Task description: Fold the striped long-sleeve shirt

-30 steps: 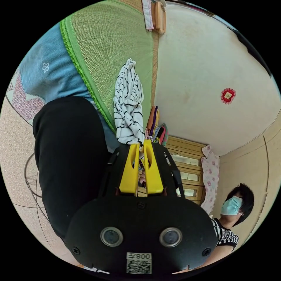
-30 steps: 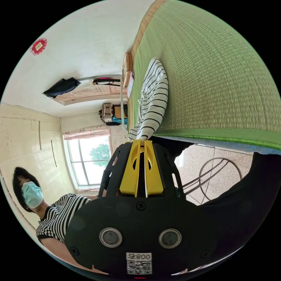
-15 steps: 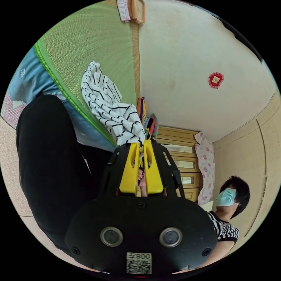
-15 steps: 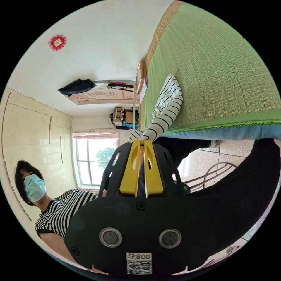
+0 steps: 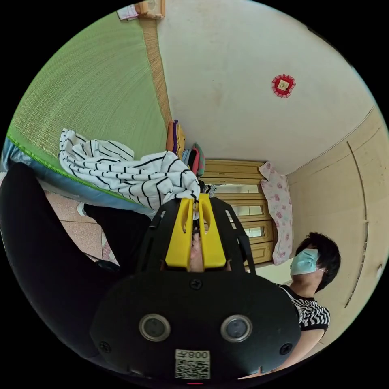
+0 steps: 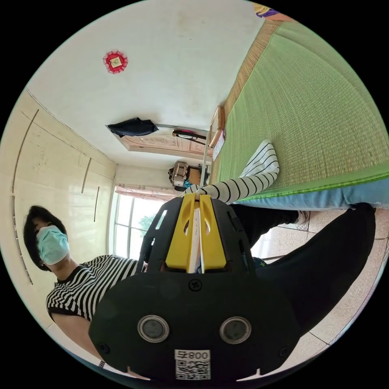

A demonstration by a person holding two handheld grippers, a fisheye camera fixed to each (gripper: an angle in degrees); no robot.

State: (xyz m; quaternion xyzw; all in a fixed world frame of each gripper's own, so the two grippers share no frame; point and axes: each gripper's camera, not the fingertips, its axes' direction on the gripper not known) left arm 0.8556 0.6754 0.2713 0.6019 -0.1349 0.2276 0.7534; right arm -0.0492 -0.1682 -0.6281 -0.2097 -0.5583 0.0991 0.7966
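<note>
The striped shirt (image 5: 121,174) hangs stretched between the two claws, with its far part draped over the edge of the bed's green mat (image 5: 93,93). In the left gripper view the cloth runs bunched from the mat's green border, across the blue side of the bed (image 5: 69,184), to the tips of the left claw (image 5: 195,199), whose yellow jaws stand nearly closed and pinch a gathered fold of it. In the right gripper view a sleeve of the shirt (image 6: 247,182) lies on the mat (image 6: 324,121) near its edge and leads in a taut striped band to the right claw (image 6: 196,197); those jaws also press together on the fabric, and white cloth shows in the narrow slot between them.

Beyond the mat's far side, in the left gripper view, a stack of coloured folded clothes (image 5: 184,150) stands beside a wooden cabinet (image 5: 239,202), over which a flowered cloth (image 5: 277,210) hangs. A person in a striped top and a face mask (image 5: 312,283) is beside the wall, and dark trouser legs (image 5: 48,259) stand against the bed on the tiled floor (image 5: 81,227). In the right gripper view a window (image 6: 129,227) lies behind the person (image 6: 81,279).
</note>
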